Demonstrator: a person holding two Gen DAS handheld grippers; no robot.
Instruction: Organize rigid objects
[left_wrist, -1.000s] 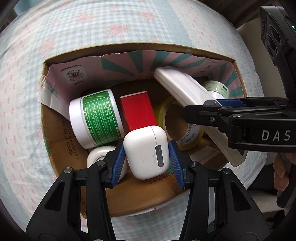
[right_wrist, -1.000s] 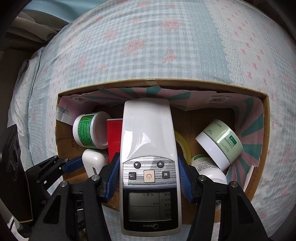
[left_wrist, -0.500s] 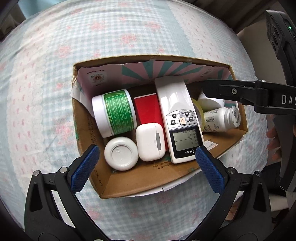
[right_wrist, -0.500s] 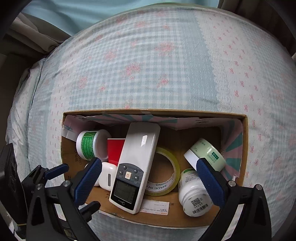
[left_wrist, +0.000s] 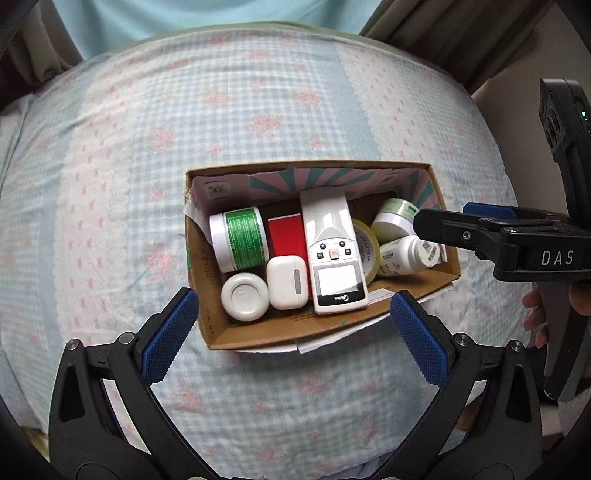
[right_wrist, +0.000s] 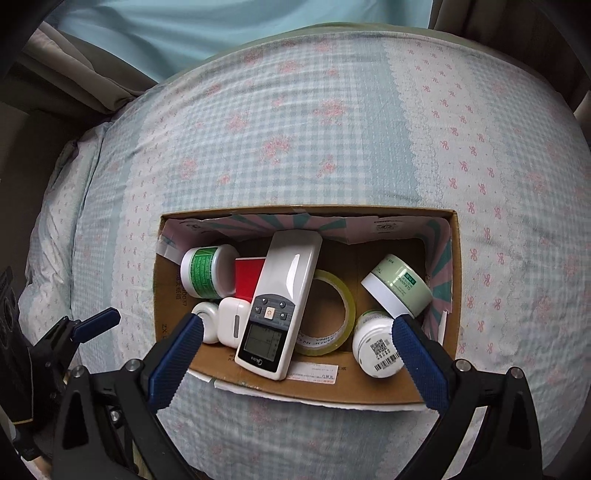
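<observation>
Both grippers, left gripper (left_wrist: 293, 326) and right gripper (right_wrist: 295, 360), wide open and empty, low in frame before filled cardboard box (right_wrist: 317, 387) on bed (right_wrist: 314, 129).

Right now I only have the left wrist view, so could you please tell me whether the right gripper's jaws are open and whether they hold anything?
Observer: They are wide open with nothing between them. The right gripper hangs over the near edge of the cardboard box.
Operator: Thank you. The remote hides most of the tape roll from me; how does it lie?
Observer: The tape roll lies flat on the box floor with its hole facing up, and the remote covers one side of it.
</observation>
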